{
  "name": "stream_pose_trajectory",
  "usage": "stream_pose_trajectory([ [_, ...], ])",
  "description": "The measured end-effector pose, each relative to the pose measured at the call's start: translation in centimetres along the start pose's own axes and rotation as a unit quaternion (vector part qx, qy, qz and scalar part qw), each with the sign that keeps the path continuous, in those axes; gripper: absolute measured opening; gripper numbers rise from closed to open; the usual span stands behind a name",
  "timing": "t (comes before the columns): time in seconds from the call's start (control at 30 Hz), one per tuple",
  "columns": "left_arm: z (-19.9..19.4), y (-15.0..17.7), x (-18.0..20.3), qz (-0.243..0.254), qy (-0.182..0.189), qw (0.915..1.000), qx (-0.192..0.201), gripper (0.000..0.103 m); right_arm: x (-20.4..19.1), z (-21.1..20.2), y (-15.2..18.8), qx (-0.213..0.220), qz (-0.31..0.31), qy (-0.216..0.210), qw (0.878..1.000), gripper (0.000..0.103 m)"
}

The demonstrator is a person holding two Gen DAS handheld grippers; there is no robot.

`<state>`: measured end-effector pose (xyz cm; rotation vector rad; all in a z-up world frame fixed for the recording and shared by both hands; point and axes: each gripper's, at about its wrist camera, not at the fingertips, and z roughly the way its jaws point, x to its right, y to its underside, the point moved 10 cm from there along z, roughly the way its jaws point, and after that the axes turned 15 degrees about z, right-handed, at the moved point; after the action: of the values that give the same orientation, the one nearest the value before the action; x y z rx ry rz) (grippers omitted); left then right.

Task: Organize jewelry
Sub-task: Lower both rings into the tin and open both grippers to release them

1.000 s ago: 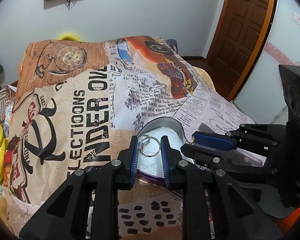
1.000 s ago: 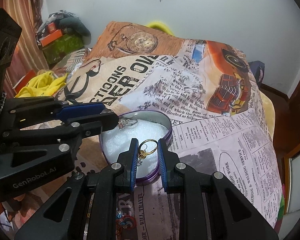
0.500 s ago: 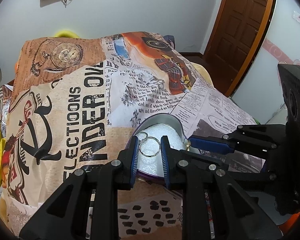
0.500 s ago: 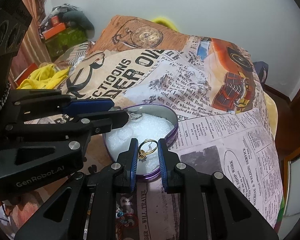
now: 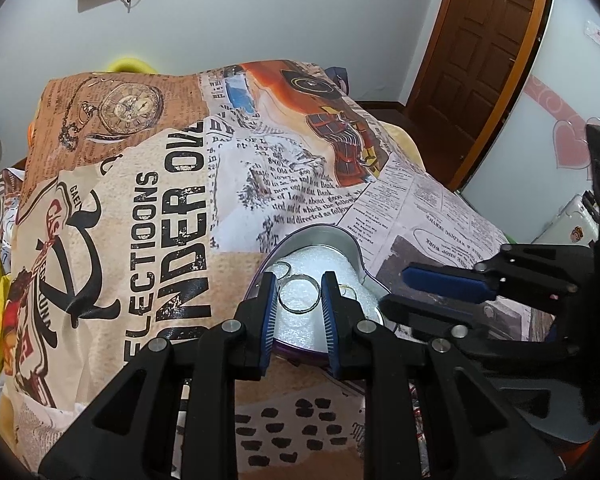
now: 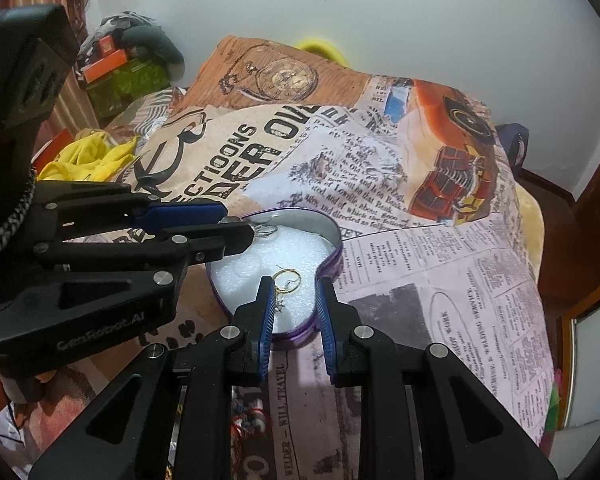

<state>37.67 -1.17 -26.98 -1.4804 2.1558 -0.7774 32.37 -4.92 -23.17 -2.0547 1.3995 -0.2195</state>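
Now both grippers hang over the heart-shaped tin (image 6: pixel 332 236), each with an earring between its jaws.

At lower centre of the left view, the left gripper (image 5: pixel 299 292) pinches a silver hoop (image 5: pixel 299 295) above the tin's white foam (image 5: pixel 320 260). In the right view, the right gripper (image 6: pixel 294 294) has a gold hoop (image 6: pixel 287 282) between jaws slightly spread; whether it is gripped or lies on the foam I cannot tell. To finish well, lower each hoop until it touches the foam, ease the jaws apart and lift straight up. Beyond the tin, the newsprint bedspread (image 6: pixel 420 280) runs up the frame.
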Motion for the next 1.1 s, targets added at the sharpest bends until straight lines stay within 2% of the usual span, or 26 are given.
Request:
stream_pose_trajectory([
  [0.23, -1.1, -0.3, 0.6, 0.007, -0.006, 1.0000, 0.004, 0.021, 0.5, -1.6, -0.1, 0.013, 0.008, 0.006, 1.000, 0.019],
  [0.6, -5.6, 0.1, 2.0, 0.024, -0.040, 0.9987, 0.017, 0.021, 0.8, -5.9, 0.2, 0.044, 0.018, 0.016, 0.999, 0.020],
  [0.9, -8.3, 1.8, 3.8, 0.028, -0.049, 0.9983, 0.017, 0.021, 1.8, -8.6, 2.0, 0.052, 0.030, 0.032, 0.998, 0.020],
  [1.1, -8.6, 3.3, 5.0, 0.032, -0.048, 0.9983, 0.007, 0.021, 2.6, -9.2, 3.8, 0.044, 0.038, 0.041, 0.997, 0.020],
])
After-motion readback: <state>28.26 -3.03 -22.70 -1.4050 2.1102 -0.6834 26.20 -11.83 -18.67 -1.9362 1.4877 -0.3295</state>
